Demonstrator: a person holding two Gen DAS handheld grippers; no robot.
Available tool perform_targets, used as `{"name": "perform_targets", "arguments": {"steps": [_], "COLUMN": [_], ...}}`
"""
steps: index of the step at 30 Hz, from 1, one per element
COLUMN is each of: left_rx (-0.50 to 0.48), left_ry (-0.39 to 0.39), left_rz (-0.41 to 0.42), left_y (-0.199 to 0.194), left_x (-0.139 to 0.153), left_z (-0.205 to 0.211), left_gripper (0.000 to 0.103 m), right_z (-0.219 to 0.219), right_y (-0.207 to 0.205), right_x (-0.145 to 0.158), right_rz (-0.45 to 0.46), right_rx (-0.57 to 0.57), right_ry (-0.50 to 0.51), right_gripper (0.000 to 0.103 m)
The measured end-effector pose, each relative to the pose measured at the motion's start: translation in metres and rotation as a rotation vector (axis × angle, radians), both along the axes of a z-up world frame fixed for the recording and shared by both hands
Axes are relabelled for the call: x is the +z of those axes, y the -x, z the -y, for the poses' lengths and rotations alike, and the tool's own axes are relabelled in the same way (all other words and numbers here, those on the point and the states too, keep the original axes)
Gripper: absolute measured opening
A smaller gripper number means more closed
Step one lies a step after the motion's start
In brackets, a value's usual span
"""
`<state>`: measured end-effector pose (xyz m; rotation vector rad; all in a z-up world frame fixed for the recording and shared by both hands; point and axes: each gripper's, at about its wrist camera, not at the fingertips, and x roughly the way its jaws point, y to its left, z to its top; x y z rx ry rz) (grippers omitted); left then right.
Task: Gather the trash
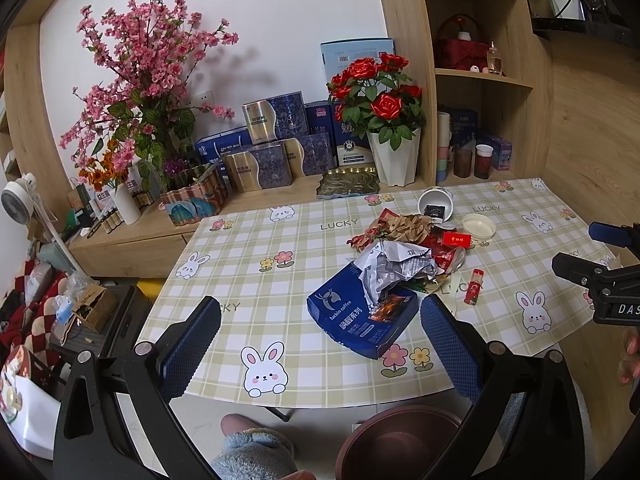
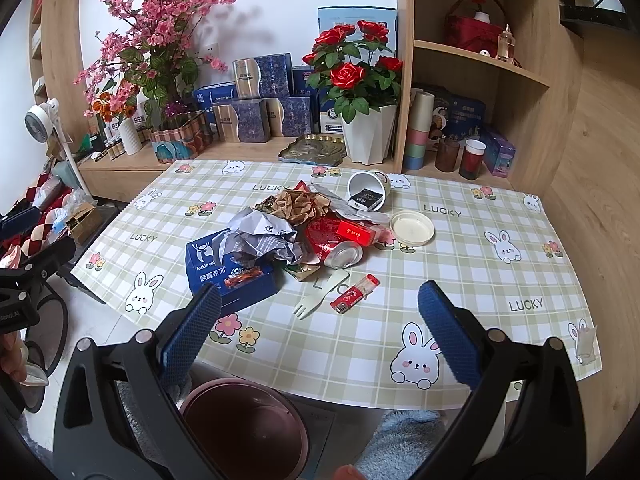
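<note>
A heap of trash lies mid-table: a blue coffee box [image 1: 360, 316] [image 2: 224, 268], crumpled grey paper [image 1: 396, 268] [image 2: 260, 240], brown and red wrappers [image 2: 308, 208], a red pack [image 2: 354, 233], a red tube [image 1: 474, 286] [image 2: 354, 294], a pale plastic fork [image 2: 318, 294], a tipped white cup [image 1: 436, 205] [image 2: 368, 191] and a round lid [image 1: 479, 227] [image 2: 412, 228]. A brown bin [image 1: 400, 440] [image 2: 244, 424] stands on the floor under the near table edge. My left gripper [image 1: 320, 328] hovers open just short of the box. My right gripper [image 2: 320, 320] is open above the near edge, close to the fork and tube.
The table [image 2: 500, 280] wears a checked rabbit-print cloth. Behind it a wooden ledge carries flower pots [image 2: 368, 136], gift boxes [image 2: 260, 116] and a metal tray [image 2: 312, 150]; shelves [image 2: 480, 64] rise at right. A fan [image 1: 18, 202] and cluttered boxes [image 1: 90, 306] stand at left. A slippered foot [image 1: 256, 452] is beside the bin.
</note>
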<state>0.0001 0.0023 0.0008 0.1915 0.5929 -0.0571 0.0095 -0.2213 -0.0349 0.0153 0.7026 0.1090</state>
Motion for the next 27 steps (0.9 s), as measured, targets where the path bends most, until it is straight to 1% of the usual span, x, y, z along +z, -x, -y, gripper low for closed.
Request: {"name": "perform_targets", "arguments": {"steps": [8,16,19,21,25,27], "left_rx": [0.001,0.003,0.007,0.009,0.01,-0.004], "left_ry": [-0.001,0.002,0.005,0.005,0.005,0.025], "left_rz": [-0.001,-0.006,-0.014,-0.018,-0.031,-0.045], "left_y": [0.001,0.003,-0.001,-0.002,-0.005,-0.007], "left_x": [-0.001,-0.011,-0.02,-0.02,-0.02,-0.021], "left_z": [0.002,-0.002,-0.004,-0.004,-0.002,-0.003], "left_gripper": [0.098,0.098,0.098,0.098,0.098,0.098], "right_z": [-0.001,-0.002,-0.004,-0.009,-0.009,-0.01], "right_y": [-0.002,0.0,-0.003,-0.003,-0.004,-0.004], "right_x": [-0.003,-0.003,-0.004,-0.012,-0.015,-0.014], "right_rz": [-0.002,-0.003,-0.01,-0.013,-0.015,-0.018], "right_rx": [0.001,0.0,0.005,0.012,0.013,0.011], "right_ry": [0.002,0.004,0.004,0.01,0.012,0.016], "right_gripper": [0.097,0.097,0.097,0.097,0.097,0.097]}}
